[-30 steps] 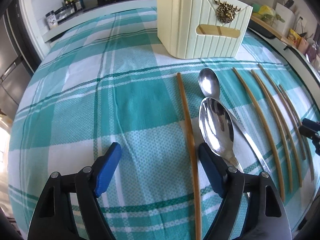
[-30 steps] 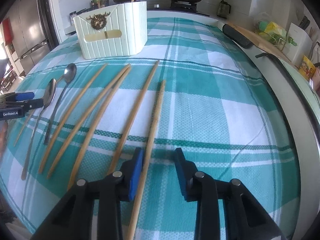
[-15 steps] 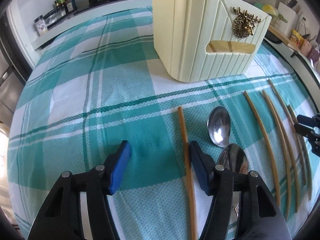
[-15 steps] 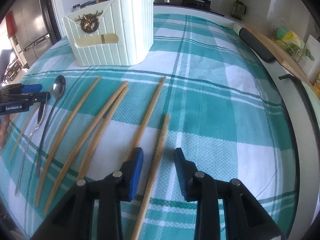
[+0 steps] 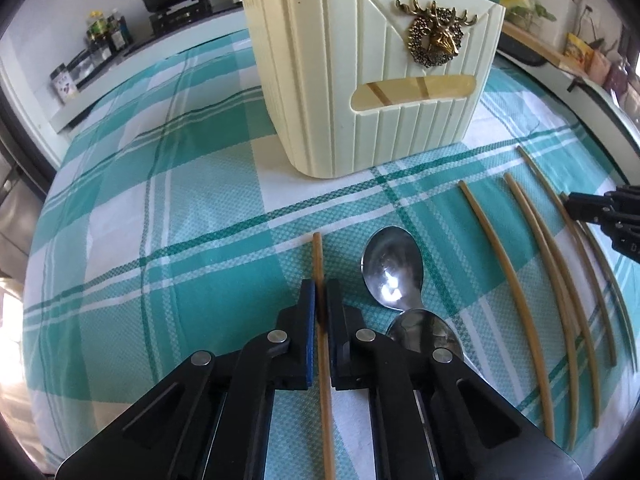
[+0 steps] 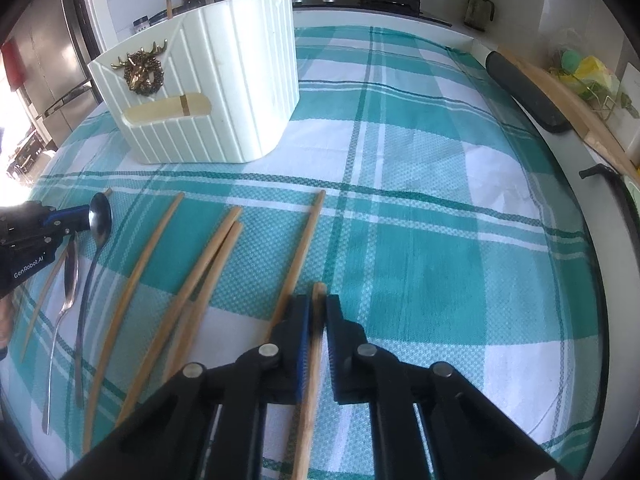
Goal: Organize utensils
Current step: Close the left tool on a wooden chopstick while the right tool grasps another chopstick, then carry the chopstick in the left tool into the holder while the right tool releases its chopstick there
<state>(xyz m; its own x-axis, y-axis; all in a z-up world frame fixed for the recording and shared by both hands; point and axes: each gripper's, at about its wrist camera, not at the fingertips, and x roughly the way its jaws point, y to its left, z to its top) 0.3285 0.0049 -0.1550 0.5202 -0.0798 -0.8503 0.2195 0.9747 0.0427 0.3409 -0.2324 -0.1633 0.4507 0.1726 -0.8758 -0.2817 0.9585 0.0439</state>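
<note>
Two grippers have each just closed their fingers on a wooden chopstick lying on the checked cloth of the desk: the left gripper point(image 5: 320, 300) clamps the leftmost chopstick point(image 5: 318, 256), beside two steel spoons point(image 5: 392, 268). The right gripper point(image 6: 317, 312) clamps the rightmost chopstick point(image 6: 319, 292), and a cream utensil holder point(image 5: 372, 80) stands beyond the row.

Six wooden chopsticks point(image 6: 136, 276) and two metal spoons point(image 5: 392, 268) lie by one cream utensil holder point(image 5: 372, 80).
</note>
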